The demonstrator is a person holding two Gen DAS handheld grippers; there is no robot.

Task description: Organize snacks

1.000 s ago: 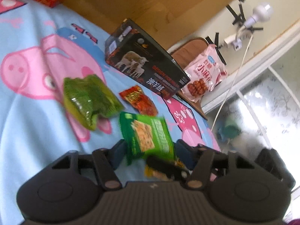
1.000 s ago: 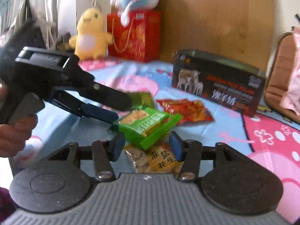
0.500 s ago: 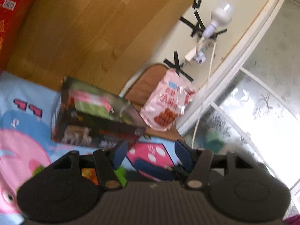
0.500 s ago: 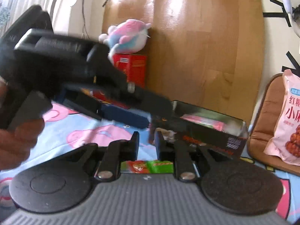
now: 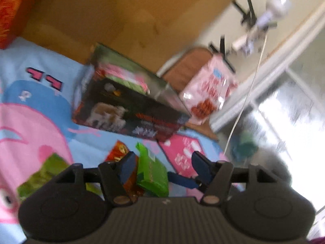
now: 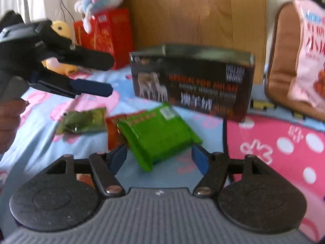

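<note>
Green snack packet (image 6: 160,134) lies on the blanket (image 6: 284,142), long axis angled toward the black box (image 6: 193,81). Right gripper (image 6: 160,158) just opened wide, releasing it; previously clamped. Left gripper (image 6: 101,75) open, empty.

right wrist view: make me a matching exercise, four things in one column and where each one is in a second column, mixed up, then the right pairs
Things
1. bright green packet
2. dark box
3. yellow plush chick
4. big pink bag

Places
A. leaning on the brown chair at the right
B. behind the left gripper, far left
C. on the blue blanket just ahead of the open right gripper
D. standing on the bed in front of the wooden headboard

Pairs: 1-C, 2-D, 3-B, 4-A
</note>
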